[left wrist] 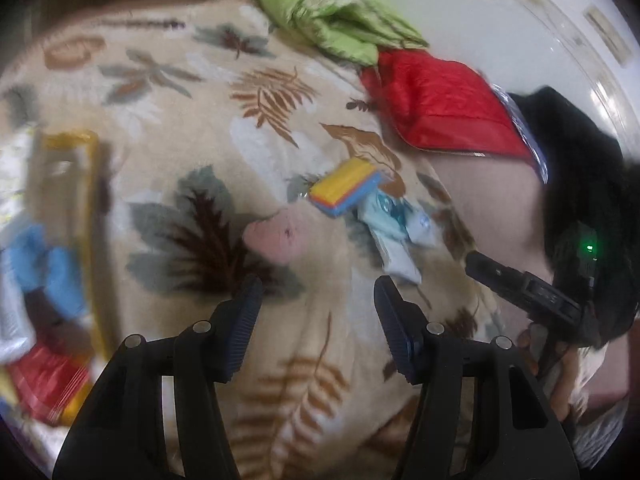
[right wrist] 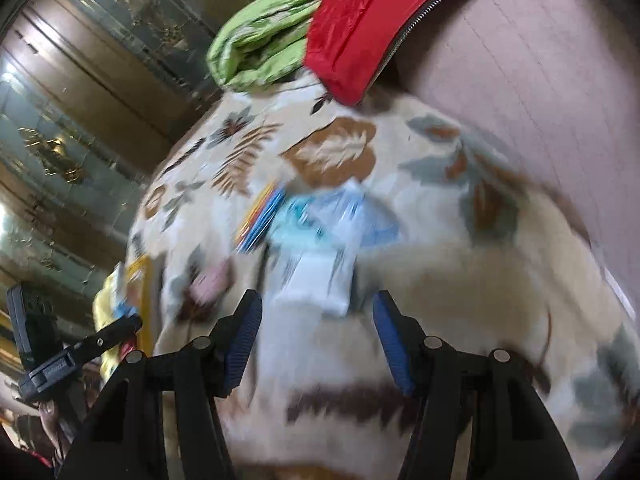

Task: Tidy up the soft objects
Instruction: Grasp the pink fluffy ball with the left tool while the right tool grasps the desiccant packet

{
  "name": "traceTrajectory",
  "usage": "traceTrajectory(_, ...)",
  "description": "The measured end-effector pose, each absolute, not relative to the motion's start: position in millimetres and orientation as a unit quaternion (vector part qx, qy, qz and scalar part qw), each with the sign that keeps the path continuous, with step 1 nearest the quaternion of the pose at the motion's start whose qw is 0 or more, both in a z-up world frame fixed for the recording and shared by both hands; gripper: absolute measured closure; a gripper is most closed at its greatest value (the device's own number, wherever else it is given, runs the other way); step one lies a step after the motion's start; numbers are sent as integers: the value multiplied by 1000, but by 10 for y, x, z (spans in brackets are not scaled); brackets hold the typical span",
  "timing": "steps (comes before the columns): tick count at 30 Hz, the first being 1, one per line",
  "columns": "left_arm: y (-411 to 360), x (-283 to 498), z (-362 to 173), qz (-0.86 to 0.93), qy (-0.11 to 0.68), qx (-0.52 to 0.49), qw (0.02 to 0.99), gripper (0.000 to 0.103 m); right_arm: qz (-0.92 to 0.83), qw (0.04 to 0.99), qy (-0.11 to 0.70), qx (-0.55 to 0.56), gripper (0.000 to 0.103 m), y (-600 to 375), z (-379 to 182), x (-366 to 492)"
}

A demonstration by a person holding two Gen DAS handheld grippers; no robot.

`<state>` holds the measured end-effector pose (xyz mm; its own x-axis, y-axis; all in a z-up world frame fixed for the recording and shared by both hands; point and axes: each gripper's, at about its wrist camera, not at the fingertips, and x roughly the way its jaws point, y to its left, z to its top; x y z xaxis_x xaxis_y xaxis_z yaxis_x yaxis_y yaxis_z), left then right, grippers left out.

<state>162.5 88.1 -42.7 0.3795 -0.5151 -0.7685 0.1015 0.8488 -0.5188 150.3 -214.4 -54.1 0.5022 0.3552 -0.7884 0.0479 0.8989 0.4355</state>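
Observation:
My left gripper hangs open over a leaf-patterned blanket, with nothing between its fingers. Just ahead of it lies a small pink soft lump. Further right are a striped yellow, orange and blue sponge pack and pale blue and white packets. My right gripper is open too. The near end of the white packet lies at its fingertips, and the pads do not press on it. The sponge pack and pink lump show blurred to its left.
A yellow-edged box with blue, red and white items sits at the left, blurred. A green bundle and a red cushion lie at the blanket's far side. A hand holds the other gripper at the right. A glass-fronted cabinet stands beyond the bed.

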Motion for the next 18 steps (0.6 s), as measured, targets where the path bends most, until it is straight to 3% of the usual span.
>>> traceTrajectory(6, 761, 2176, -853, -156, 554, -195, 794, 44, 67, 838, 519, 157, 46, -2113, -825, 2111)
traceTrajectory(8, 732, 2281, -1022, -134, 569, -183, 790, 44, 67, 828, 534, 159, 60, -2109, -941, 2130)
traceTrajectory(10, 716, 2283, -1122, -121, 568, -181, 794, 46, 64, 831, 531, 151, 65, -2096, -963, 2076)
traceTrajectory(11, 705, 2251, -1102, -119, 554, -174, 805, 49, 62, 835, 528, 139, 66, -2076, -954, 2034)
traceTrajectory(12, 695, 2234, -1094, -114, 548, -167, 812, 59, 60, 838, 527, 130, 68, -2062, -943, 2015)
traceTrajectory(18, 808, 2093, -1083, -133, 543, -195, 806, 67, 70, 846, 516, 111, 82, -2041, -859, 1879)
